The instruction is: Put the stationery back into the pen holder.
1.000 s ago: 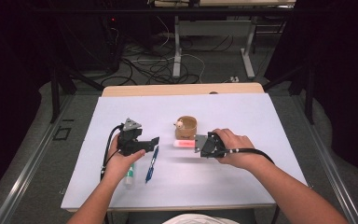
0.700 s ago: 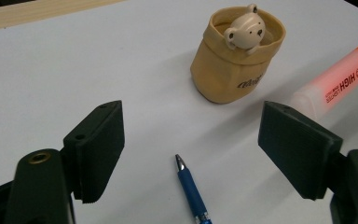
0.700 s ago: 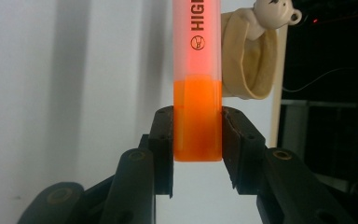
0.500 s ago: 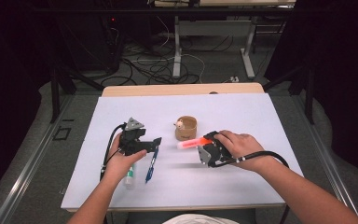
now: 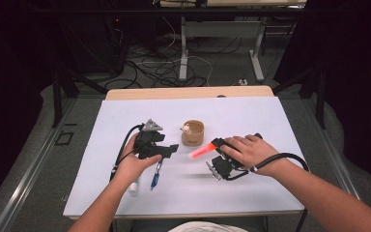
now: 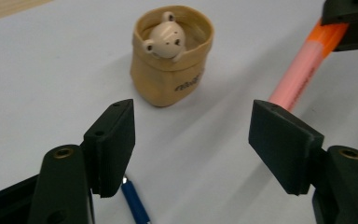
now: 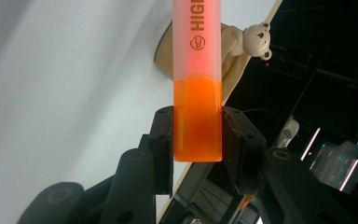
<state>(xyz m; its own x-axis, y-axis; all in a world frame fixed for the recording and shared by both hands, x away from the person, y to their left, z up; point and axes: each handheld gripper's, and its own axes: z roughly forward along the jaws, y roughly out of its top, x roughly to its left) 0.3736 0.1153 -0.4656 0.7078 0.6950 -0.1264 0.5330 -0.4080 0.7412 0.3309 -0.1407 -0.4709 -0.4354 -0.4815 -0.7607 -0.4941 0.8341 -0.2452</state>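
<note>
R gripper (image 7: 198,140): clamped on orange highlighter (image 7: 197,93)
L gripper (image 6: 200,140): jaws apart, just been closing, nothing between
Bear pouch (image 6: 171,56): upright

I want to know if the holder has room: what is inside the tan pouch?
A small bear figure sits inside the tan pouch, head above the rim. The pouch wall hides whatever lies below it.

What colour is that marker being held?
The highlighter is pale pink with an orange end, clearest in the right gripper view.

Bare table (image 5: 251,191) right of blue pen (image 5: 155,177); bear pouch (image 5: 193,133) blocks centre.
</note>
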